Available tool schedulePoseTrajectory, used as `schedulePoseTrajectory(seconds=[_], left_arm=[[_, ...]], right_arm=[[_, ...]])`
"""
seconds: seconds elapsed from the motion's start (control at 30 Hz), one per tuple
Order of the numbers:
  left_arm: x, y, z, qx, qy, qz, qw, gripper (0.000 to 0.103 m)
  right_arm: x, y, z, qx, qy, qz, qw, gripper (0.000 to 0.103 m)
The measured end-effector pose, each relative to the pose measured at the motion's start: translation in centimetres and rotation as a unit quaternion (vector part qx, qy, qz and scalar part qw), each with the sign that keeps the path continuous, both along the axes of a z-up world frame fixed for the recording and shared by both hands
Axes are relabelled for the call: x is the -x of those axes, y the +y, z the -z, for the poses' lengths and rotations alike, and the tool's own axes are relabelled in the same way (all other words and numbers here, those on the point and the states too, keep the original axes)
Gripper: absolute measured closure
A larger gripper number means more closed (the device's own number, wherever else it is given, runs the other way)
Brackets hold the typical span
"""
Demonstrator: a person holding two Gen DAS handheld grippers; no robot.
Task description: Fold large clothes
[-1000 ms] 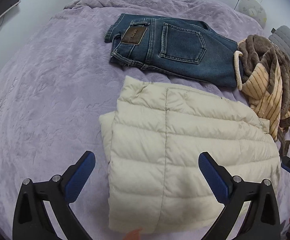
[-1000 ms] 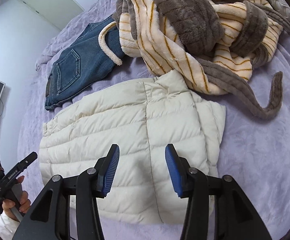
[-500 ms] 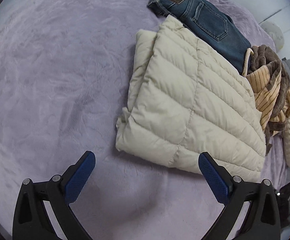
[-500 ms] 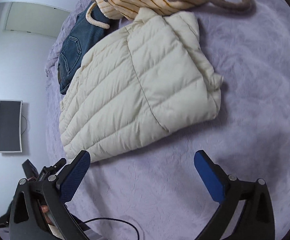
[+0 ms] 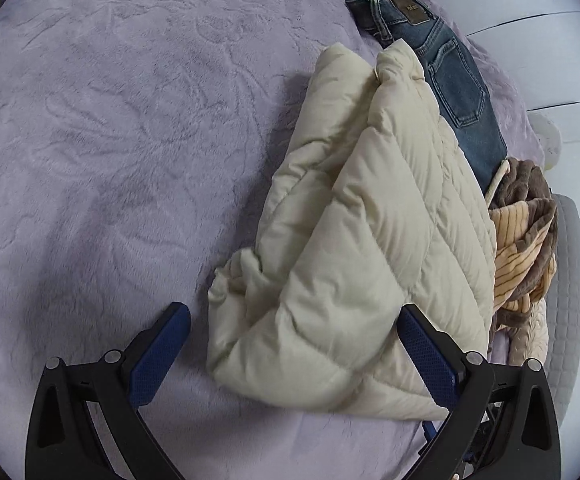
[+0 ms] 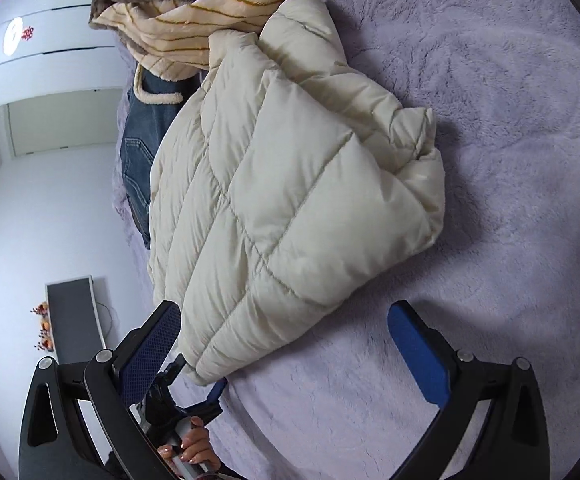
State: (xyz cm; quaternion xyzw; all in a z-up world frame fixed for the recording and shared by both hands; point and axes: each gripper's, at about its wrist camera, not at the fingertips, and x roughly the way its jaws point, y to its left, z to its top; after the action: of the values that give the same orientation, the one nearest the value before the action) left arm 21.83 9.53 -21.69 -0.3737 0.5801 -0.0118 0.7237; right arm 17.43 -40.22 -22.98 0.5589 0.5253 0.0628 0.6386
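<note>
Both grippers lower, rolled, jacket (image 5: 370, 240) nearer

Cream quilted jacket (image 5: 374, 240); blue jeans (image 5: 450, 76); lilac bedspread (image 5: 109, 140).

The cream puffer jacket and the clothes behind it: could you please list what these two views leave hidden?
- Jeans: legs hidden behind the puffer jacket, both views.
- Striped fleece robe: cut off by the right wrist frame's top edge.
- Jacket's underside: against the purple bedspread.

My left camera looks steeply down, close over the jacket (image 5: 370, 240); my right looks down from its opposite end. Both share jacket, jeans (image 5: 446, 64) and bed (image 5: 109, 140).
</note>
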Motion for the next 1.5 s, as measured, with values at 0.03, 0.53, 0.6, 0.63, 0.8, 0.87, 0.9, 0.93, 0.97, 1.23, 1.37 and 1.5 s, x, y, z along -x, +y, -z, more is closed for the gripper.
schedulePoseTrajectory(seconds=[0.03, 0.53, 0.6, 0.63, 0.8, 0.87, 0.9, 0.93, 0.97, 1.23, 1.37, 1.5], left_arm=[[-0.7, 0.1, 0.1, -0.004, -0.004, 0.002, 1.0, 0.0], [-5.5, -2.2, -0.2, -0.012, -0.031, 0.081, 0.9962, 0.055], [-5.5, -2.6, -1.0, -0.013, -0.045, 0.1, 0.9939, 0.069], [-5.5, -2.7, -1.5, -0.013, -0.051, 0.105, 0.9931, 0.074], [-4.4, -2.5, -3.7, -0.014, -0.067, 0.115, 0.991, 0.076], [-3.4, -2.2, -4.6, -0.015, -0.072, 0.118, 0.9903, 0.076], [-2.9, -2.3, -5.0, -0.016, -0.074, 0.12, 0.9899, 0.076], [-2.3, -2.3, -5.4, -0.017, -0.075, 0.121, 0.9896, 0.076], [-1.6, -2.4, -5.8, -0.019, -0.076, 0.123, 0.9893, 0.076], [5.1, -1.9, -7.0, -0.024, -0.063, 0.123, 0.9901, 0.076], [8.2, -0.8, -6.6, -0.028, -0.05, 0.13, 0.9899, 0.076], [10.8, 0.6, -5.6, -0.023, -0.035, 0.143, 0.9889, 0.076]], right_arm=[[-0.4, -0.2, 0.4, -0.006, 0.0, 0.008, 1.0, 0.0], [-2.9, -1.3, 4.5, -0.098, 0.011, 0.091, 0.991, 0.04], [-2.6, -1.4, 4.8, -0.122, 0.006, 0.095, 0.988, 0.063], [-2.6, -1.4, 4.6, -0.126, -0.002, 0.094, 0.988, 0.067], [-2.1, -1.7, 3.9, -0.146, -0.027, 0.092, 0.985, 0.075], [-1.4, -2.1, 3.5, -0.15, -0.032, 0.089, 0.984, 0.075], [-1.1, -2.3, 3.3, -0.154, -0.034, 0.088, 0.984, 0.075], [-0.6, -2.4, 3.4, -0.158, -0.035, 0.087, 0.983, 0.075], [-0.1, -2.5, 3.2, -0.161, -0.036, 0.085, 0.983, 0.075], [4.7, -3.2, 3.1, -0.178, -0.024, 0.061, 0.982, 0.076], [8.1, -2.7, 3.0, -0.187, -0.02, 0.065, 0.98, 0.075], [10.9, -1.4, 2.8, -0.182, -0.013, 0.072, 0.981, 0.075]])
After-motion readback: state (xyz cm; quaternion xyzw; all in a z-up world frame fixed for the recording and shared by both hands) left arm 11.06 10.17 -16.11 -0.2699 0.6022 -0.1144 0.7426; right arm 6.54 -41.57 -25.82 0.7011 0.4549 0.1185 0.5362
